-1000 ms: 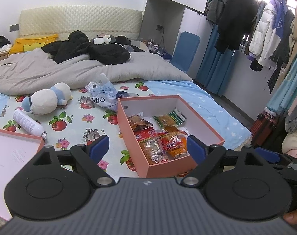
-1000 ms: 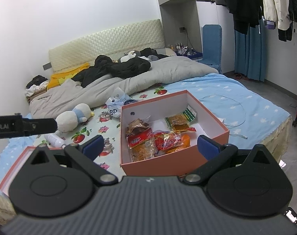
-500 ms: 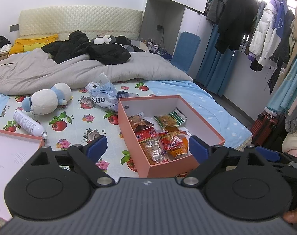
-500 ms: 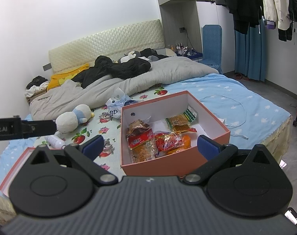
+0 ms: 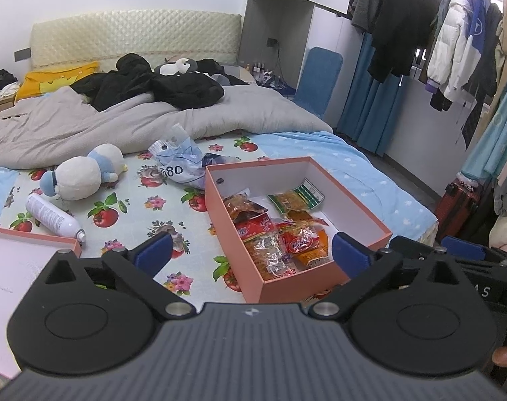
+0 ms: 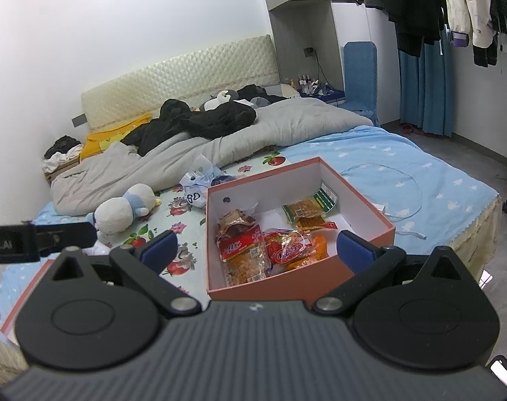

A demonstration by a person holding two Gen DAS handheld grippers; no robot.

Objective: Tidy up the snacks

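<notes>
Nearest you, your left gripper [image 5: 250,254] has just been opening and now stands spread wide with nothing between its blue pads; your right gripper [image 6: 257,250] is likewise wide apart and empty. Both hang short of the pink box [image 5: 360,210], which sits on the fruit-print sheet [image 5: 136,200] at the bed's near edge.

Inside the box, the snack packets [image 5: 277,234] lie heaped toward its near left corner: a red-labelled bag [image 6: 240,250], an orange one [image 6: 293,247] against it, and a green-edged packet [image 5: 297,197] farther back. The far right half of the box floor is bare. To your left lies the box lid [image 5: 22,250], and beyond it a white spray can [image 5: 53,215], a plush toy [image 5: 83,175] and a crumpled plastic bag [image 5: 180,163], which may hold more snacks, though I cannot tell.

You seem to be between picks. The next move likely calls for lowering one gripper onto a single packet and closing on its edge, without dragging its neighbours.
</notes>
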